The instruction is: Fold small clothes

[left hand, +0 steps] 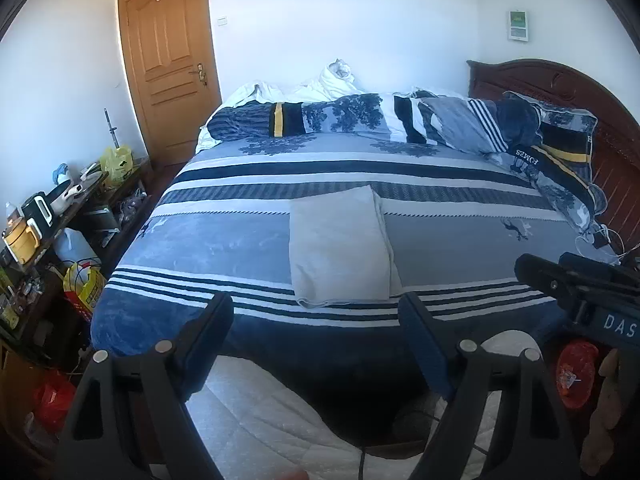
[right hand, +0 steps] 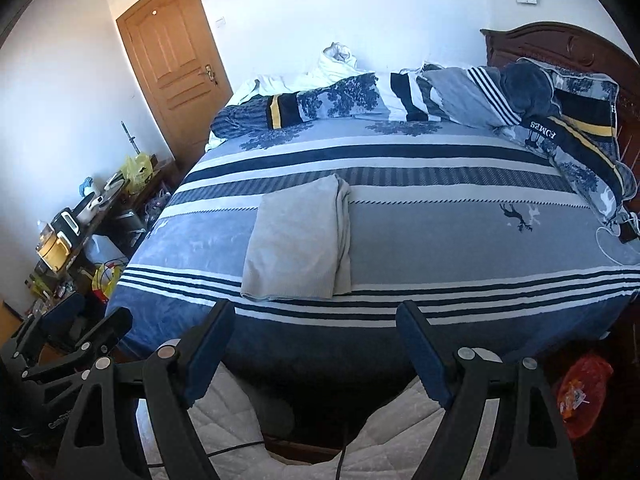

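Out ahead of both spread, empty tongs, left (left hand: 316,334) and right (right hand: 316,340), with the grey garment (left hand: 340,246) folded flat on the bed (left hand: 460,248): best checking edges line up, then smoothing gently, not snagging the loose right flap.

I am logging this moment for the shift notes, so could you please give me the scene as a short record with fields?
setting: bedroom, seen from the foot of the bed
surface: striped blue bedspread
garment: light grey cloth, folded into a flat rectangle, lying near the foot edge of the bedspread
left gripper: open, empty, apart from the cloth
right gripper: open, empty, apart from the cloth
far end of bed: bunched patterned duvet
background: closed wooden door
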Motion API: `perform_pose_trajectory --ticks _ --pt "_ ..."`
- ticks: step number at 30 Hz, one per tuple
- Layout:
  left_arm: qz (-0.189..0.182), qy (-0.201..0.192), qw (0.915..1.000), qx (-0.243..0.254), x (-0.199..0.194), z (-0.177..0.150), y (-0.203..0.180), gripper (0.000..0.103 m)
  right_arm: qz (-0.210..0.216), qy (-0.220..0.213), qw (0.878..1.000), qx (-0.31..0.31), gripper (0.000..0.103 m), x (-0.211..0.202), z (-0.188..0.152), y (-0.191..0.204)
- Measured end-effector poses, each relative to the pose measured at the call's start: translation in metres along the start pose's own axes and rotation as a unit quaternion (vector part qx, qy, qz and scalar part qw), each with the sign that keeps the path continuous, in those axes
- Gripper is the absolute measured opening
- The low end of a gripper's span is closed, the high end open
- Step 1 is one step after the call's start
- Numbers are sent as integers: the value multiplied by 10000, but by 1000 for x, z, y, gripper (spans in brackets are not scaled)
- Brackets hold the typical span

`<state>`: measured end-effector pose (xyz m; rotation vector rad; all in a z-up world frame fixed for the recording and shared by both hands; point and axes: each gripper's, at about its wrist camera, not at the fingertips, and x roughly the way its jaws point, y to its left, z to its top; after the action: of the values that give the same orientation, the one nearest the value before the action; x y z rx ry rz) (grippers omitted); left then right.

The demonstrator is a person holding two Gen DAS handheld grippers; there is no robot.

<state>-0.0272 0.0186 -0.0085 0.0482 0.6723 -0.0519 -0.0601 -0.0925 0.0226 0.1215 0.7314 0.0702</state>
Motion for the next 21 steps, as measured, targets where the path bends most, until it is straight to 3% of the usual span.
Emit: perform_pose_trajectory --ticks 21 --pt "-85 130 9999 -26 3 5 10 84 -293 -122 9994 -118 86 -5 3 5"
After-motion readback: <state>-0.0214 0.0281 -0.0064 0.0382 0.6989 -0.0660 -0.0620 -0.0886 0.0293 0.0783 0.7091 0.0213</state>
